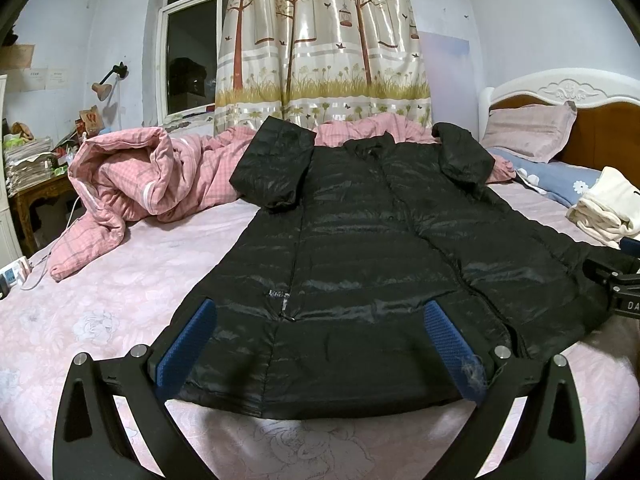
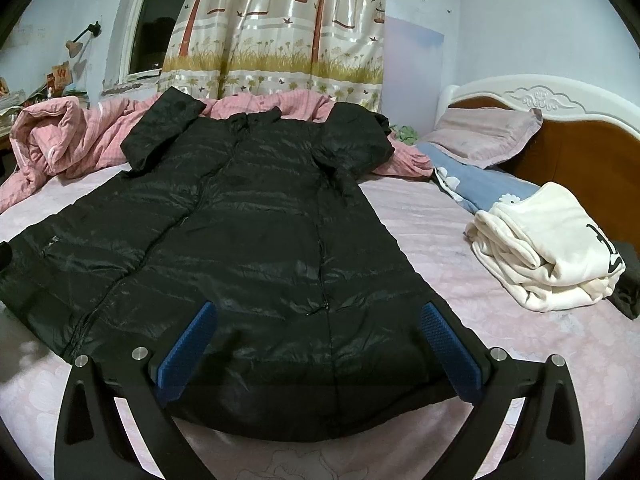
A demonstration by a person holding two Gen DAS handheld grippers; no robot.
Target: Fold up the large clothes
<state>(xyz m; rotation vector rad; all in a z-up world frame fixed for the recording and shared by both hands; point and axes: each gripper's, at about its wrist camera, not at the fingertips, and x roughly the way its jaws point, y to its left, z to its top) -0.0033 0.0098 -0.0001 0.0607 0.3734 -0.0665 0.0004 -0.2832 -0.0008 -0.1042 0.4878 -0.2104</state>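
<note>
Evidently the coat point(image 1: 360, 248) had been spread flat on the bed point(image 1: 100, 300), front up, collar toward the curtain point(image 1: 320, 40) and hem toward the two grippers, which is the sensible lay for a lengthwise fold. Both sleeves were turned in over the shoulders, so the outline was already narrowed at the top. The left gripper point(image 1: 320, 344) hung over the hem's left part with its fingers point(image 1: 188, 344) spread wide, holding nothing. The right gripper point(image 2: 320, 344) did likewise over the hem's right part, its fingers point(image 2: 448, 344) released and empty. With one gripper at each side of the hem, the aim was probably to pinch the bottom edge at two spots and carry it up toward the collar evenly; whether the pads touched the cloth I could not tell.

Around it, a pink quilt point(image 1: 132, 176) lay bunched just beyond the left sleeve and under the collar, so the top of the coat rested partly on it and might fold unevenly there. A folded white garment point(image 2: 552, 256) sat to the right, apart from the coat, with a pillow point(image 2: 484, 136) and headboard point(image 2: 580, 148) behind. The slick shell looked likely to slip.
</note>
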